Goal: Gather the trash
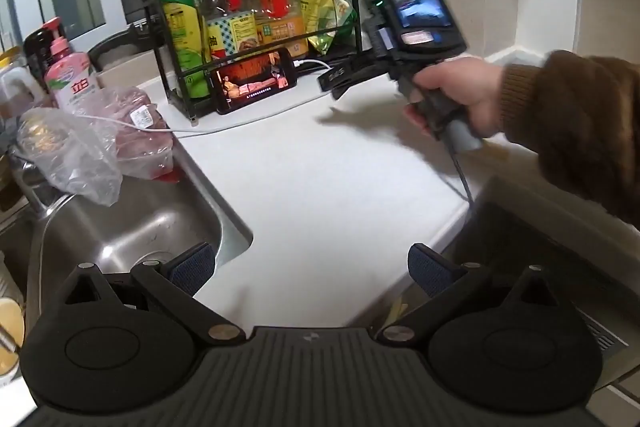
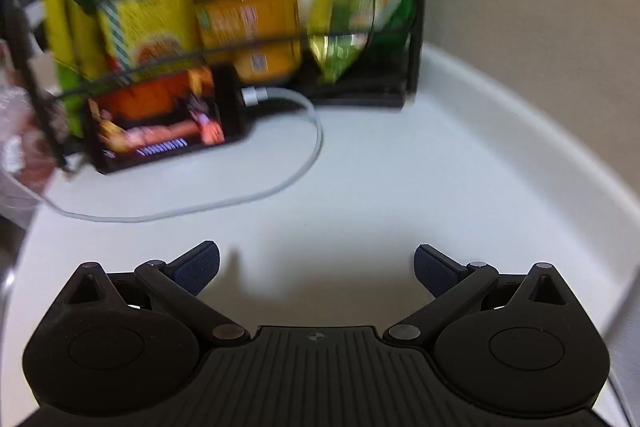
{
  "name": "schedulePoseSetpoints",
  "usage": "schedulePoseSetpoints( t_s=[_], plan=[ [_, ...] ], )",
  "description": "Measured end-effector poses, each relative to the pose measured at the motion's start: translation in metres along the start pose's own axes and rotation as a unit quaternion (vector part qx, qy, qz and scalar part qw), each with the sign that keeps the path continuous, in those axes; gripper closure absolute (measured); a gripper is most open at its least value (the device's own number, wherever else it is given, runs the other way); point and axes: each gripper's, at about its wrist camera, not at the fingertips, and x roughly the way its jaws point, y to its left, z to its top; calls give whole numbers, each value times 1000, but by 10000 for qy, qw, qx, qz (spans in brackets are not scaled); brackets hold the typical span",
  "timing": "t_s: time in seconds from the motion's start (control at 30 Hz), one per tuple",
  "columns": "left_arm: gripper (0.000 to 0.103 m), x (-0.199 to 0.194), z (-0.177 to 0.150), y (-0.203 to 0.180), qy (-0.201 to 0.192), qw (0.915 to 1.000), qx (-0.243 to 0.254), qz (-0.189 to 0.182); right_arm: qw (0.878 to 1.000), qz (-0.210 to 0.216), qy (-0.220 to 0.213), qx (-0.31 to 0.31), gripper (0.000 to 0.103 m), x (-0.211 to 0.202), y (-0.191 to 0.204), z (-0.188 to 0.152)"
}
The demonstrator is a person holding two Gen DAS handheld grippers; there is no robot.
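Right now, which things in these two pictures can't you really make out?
- Labels on the bottles in the rack: right wrist view, motion blur.
- Contents of the clear plastic bag at the sink: left wrist view, crumpled film hides them.
- Yellowish round thing: left wrist view, cut off by the left edge.
- Right gripper fingers: left wrist view, blurred; its own view shows them apart.

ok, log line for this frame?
left gripper open, empty | right gripper open, empty, over counter | clear bag at sink, untouched
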Motion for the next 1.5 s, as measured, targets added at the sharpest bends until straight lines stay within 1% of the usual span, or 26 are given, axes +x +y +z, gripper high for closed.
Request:
schedulePoseSetpoints(
  t_s=[0.07,0.1,0.13,0.2,0.23,0.3,0.37,0.4,0.43,0.5,0.53,0.6,0.7,0.77,0.8,0.87,0.97,1.1,1.27,1.5],
  plan=[
    [0,-7,-5,1,-94,9999,-110,1,9997,-46,-256,31,0,-41,0,-4],
    [0,-10,-8,2,-135,9998,-149,32,9989,-12,-470,60,0,-66,-2,-9],
    [0,-25,-12,5,-244,9996,-138,28,9975,25,-707,85,0,-95,-4,-16],
    [0,-41,-19,4,-435,9988,-205,120,9939,52,-1091,125,0,-149,-9,-29],
    [0,-46,-23,4,-496,9983,-260,149,9909,71,-1330,167,0,-180,-13,-42],
    [0,-54,-29,2,-469,9983,-322,112,9843,55,-1748,255,0,-238,-20,-72],
    [0,-62,-40,-7,-314,9993,-187,-120,9750,-71,-2195,345,0,-290,-29,-111],
    [0,-65,-44,-15,-229,9995,-101,-183,9695,-247,-2404,404,0,-315,-31,-134],
    [0,-71,-51,-21,-192,9995,-22,-242,9669,-451,-2477,408,0,-333,-29,-155],
    [0,-78,-63,-33,-163,9988,125,-448,9686,-866,-2321,212,0,-364,-28,-189],
    [0,-82,-67,-40,-144,9984,171,-526,9685,-1024,-2269,120,0,-376,-30,-200],
    [0,-92,-75,-51,-174,9972,298,-671,9638,-1328,-2311,57,0,-401,-28,-231],
    [0,-112,-82,-67,-306,9950,555,-777,9583,-1543,-2406,80,0,-429,-25,-261],
    [0,-124,-82,-78,-397,9938,728,-745,9553,-1587,-2492,99,0,-443,-17,-280],
    [0,-129,-83,-83,-465,9934,795,-683,9549,-1576,-2513,89,0,-448,-18,-283],
    [0,-138,-77,-80,-532,9931,843,-616,9519,-1628,-2594,81,0,-452,-22,-285],
    [0,-145,-76,-72,-500,9938,746,-655,9466,-1682,-2747,145,0,-459,-31,-283],
    [0,-150,-77,-69,-518,9944,707,-591,9477,-1591,-2757,216,0,-463,-35,-286],
    [0,-151,-80,-64,-462,9943,716,-640,9473,-1663,-2735,161,0,-466,-37,-289],
    [0,-155,-80,-61,-535,9936,708,-699,9459,-1708,-2754,188,0,-470,-42,-289]
  ],
)
